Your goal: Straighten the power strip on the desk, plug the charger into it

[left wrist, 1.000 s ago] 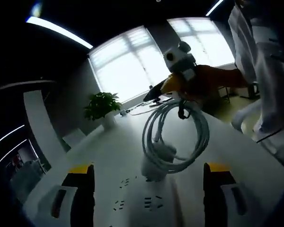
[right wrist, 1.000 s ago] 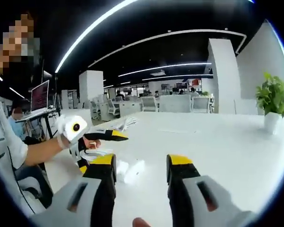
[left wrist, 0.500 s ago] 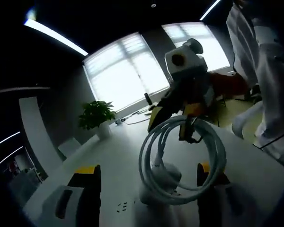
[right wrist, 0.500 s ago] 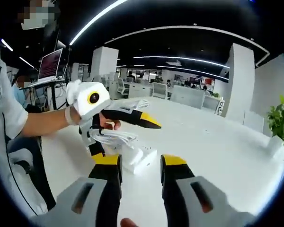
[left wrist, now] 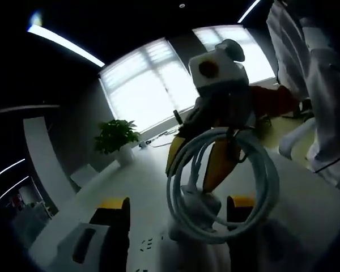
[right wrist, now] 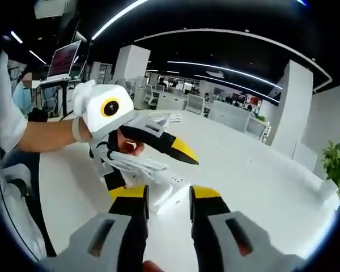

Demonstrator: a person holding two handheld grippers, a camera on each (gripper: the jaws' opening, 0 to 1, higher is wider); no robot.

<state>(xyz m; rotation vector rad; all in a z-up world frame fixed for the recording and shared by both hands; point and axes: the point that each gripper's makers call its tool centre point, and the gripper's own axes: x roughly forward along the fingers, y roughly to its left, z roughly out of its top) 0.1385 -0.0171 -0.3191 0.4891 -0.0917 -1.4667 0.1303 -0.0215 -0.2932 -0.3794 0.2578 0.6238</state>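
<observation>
A white power strip point(right wrist: 173, 195) is seen lying flat just ahead of the right hand-held gripper point(right wrist: 169, 199); the coiled white charger cable point(left wrist: 221, 190) hangs before the left hand-held gripper point(left wrist: 178, 208).

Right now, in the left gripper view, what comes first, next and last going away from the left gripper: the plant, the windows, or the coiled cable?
1. Coiled cable, just ahead of the left gripper, to the right.
2. Plant, farther back on the left of the desk.
3. Windows, at the back wall behind the plant.
</observation>
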